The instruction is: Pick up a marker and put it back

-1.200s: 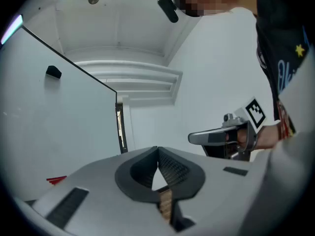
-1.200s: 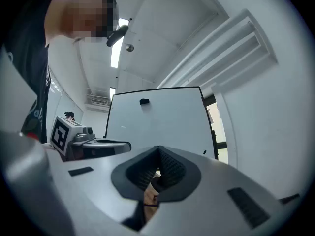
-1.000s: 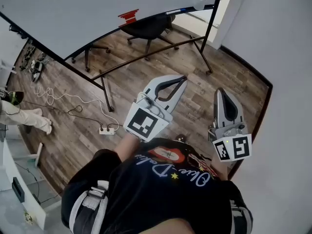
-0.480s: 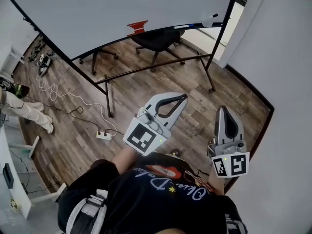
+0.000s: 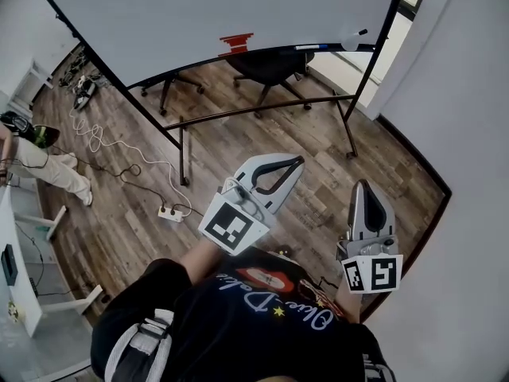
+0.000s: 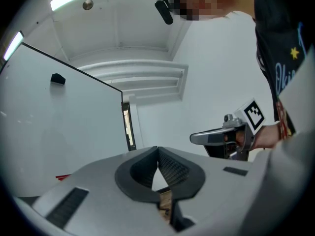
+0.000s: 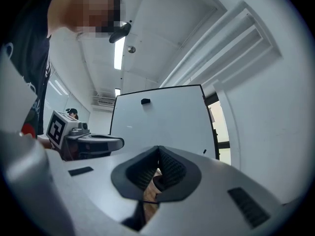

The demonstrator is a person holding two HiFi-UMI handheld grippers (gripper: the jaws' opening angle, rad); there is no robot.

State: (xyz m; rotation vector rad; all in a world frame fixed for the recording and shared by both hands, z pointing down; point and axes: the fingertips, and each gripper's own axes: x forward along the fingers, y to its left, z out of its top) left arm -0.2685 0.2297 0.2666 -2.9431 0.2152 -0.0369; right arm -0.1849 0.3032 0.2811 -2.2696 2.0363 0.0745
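The person stands on the brown wood-plank floor [image 5: 382,146] with a grey handheld tool in each hand, both raised in front of the chest and pointed toward the large white whiteboard on a black rolling frame [image 5: 215,6]. The left tongs [image 5: 297,161] are pressed together at the tips with nothing between them. The left gripper view shows their ribbed black pads [image 6: 171,169] meeting at the top, with only a bare gap beneath. The right tongs [image 5: 361,185] are likewise shut tight and empty, held to the right of the left ones and apart from them. The slim blue-banded marker [image 5: 307,47] lies on the narrow ledge along the whiteboard's lower edge, well away from both tools. A flat red block [image 5: 236,43] sits farther left on the same ledge. A black swivel office chair [image 5: 266,64] shows beneath the board. A white power strip [image 5: 169,212] with its looping white cable [image 5: 103,146] lies on the floor to the left, near another person's pale trouser legs [image 5: 52,173].
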